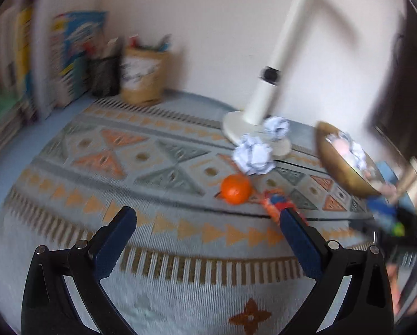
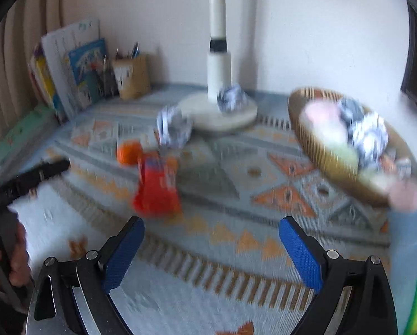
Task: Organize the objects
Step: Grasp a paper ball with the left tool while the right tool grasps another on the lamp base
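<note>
Left tool (image 1: 205, 220): fingers spread wide, holding nothing, above the patterned cloth (image 1: 152, 173) on the bench.
Right tool (image 2: 211, 231): fingers wide apart, empty, over the same cloth.
Orange (image 1: 235, 189): on the cloth, mid-bench, just in front of a paper ball (image 1: 253, 155).
Orange packet (image 2: 156, 189): just beside the orange, nearer the tools.
Second paper ball (image 1: 277, 127): on the lamp base (image 1: 233, 124).
Basket (image 2: 314, 145): right side, tilted, holding paper balls and pale items too blurred to identify.
Pen holders (image 1: 144, 78): back left, beside books (image 1: 74, 53).

Tangerine (image 1: 235, 189) beside orange packet (image 2: 156, 187), crumpled paper ball (image 1: 253, 155) behind
</note>
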Demonstrator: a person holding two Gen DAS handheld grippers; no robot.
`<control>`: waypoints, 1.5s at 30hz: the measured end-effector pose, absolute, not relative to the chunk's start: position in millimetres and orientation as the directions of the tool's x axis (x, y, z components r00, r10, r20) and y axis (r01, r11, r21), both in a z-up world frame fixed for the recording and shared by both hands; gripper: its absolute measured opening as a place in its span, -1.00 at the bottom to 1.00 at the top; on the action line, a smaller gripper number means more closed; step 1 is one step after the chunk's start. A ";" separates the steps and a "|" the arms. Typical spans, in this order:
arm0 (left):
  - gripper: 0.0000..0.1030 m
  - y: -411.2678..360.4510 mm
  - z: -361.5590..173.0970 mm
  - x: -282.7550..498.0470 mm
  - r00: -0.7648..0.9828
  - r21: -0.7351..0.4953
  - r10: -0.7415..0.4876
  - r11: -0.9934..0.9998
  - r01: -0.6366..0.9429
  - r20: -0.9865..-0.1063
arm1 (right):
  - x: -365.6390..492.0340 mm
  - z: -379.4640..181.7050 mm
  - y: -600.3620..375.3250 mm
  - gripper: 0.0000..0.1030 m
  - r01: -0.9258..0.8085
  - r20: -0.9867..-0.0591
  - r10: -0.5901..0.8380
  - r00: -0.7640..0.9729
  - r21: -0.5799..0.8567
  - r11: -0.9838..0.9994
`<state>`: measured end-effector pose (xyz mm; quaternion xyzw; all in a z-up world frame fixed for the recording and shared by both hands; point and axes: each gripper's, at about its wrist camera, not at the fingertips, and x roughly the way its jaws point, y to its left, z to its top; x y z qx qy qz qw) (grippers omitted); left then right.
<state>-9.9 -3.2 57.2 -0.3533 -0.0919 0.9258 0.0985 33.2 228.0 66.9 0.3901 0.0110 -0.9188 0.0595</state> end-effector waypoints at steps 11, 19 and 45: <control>0.97 42.0 61.9 -127.9 -0.588 -0.228 0.408 -0.906 -0.357 -0.699 | -114.9 100.8 231.8 0.86 -0.060 -0.725 -0.119 -0.678 0.217 -0.974; 0.65 74.2 30.9 -167.8 -0.500 -0.236 0.423 -0.888 -0.394 -0.756 | -190.6 72.3 233.4 0.76 -0.152 -0.781 -0.050 -0.623 0.183 -0.971; -0.09 59.2 76.3 -110.8 -0.576 -0.250 0.421 -0.901 -0.354 -0.701 | -125.8 102.0 232.4 -0.79 -0.017 -0.744 -0.120 -0.657 0.173 -0.985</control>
